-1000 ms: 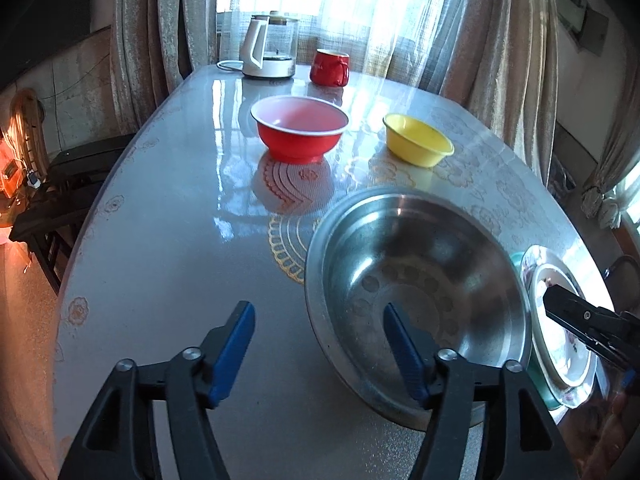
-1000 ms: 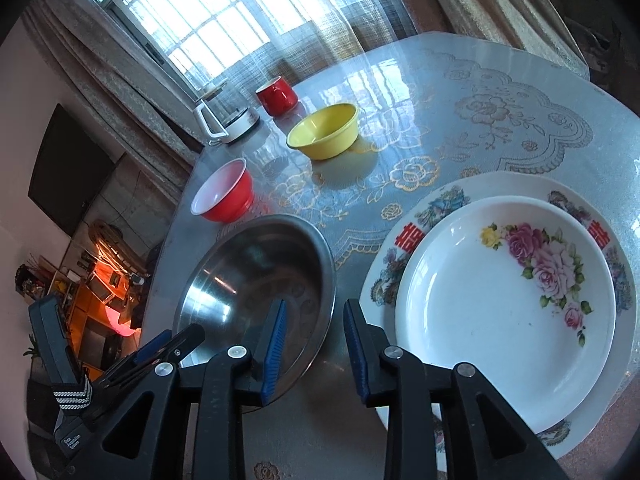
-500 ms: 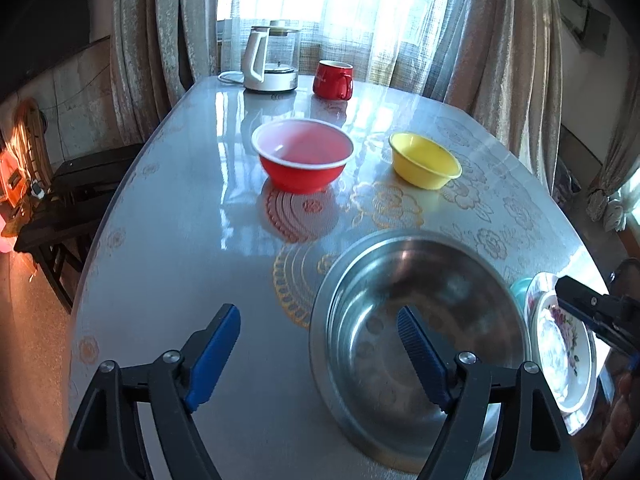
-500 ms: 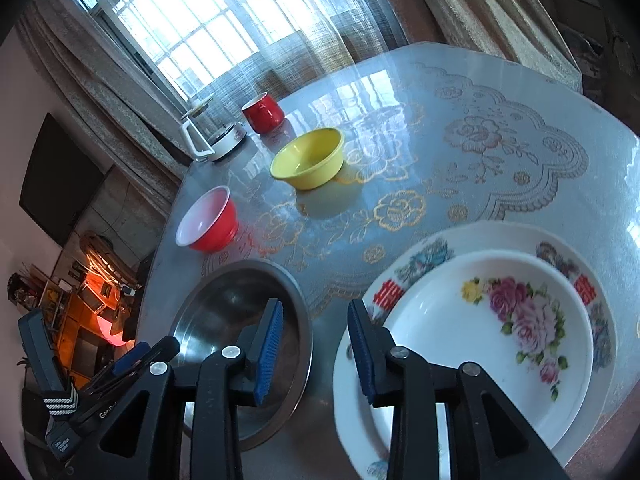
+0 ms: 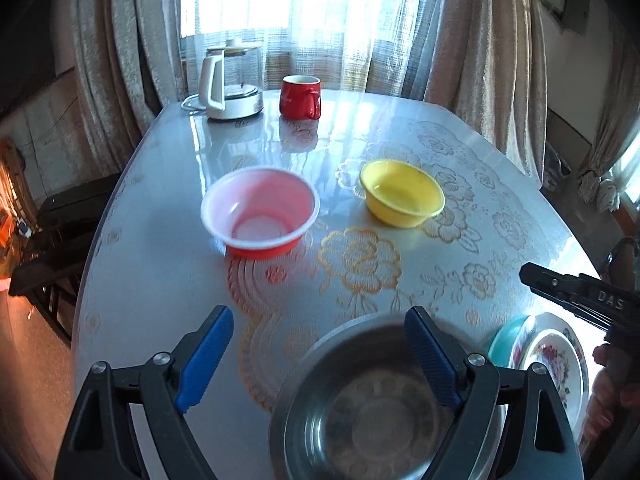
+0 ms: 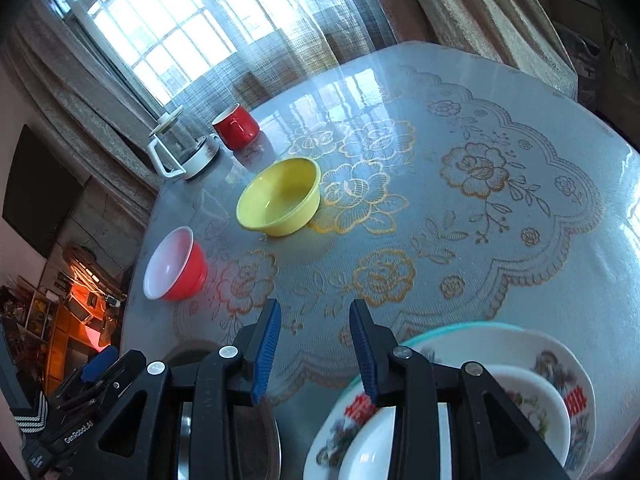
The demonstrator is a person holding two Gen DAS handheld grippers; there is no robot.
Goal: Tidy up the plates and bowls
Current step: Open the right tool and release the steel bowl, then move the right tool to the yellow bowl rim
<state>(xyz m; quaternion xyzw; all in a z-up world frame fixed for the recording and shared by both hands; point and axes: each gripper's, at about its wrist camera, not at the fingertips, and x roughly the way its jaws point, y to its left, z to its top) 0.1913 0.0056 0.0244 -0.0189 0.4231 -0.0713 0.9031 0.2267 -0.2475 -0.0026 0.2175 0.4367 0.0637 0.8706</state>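
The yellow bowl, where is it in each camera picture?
Left wrist view: the round yellow plastic bowl sits right of centre, to the right of the red bowl with the white inside.
Right wrist view: the yellow bowl sits left of centre, up and to the right of the red bowl.
Shared landmark: the red mug near the window.

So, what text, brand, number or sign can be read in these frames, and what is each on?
"GenRobot.AI": on the left gripper's body, right wrist view.
"DAS": on the right gripper's body, left wrist view; cut off at the frame edge.
Red characters on the large floral plate's rim: too small to read surely.
Red mug: no legible print.
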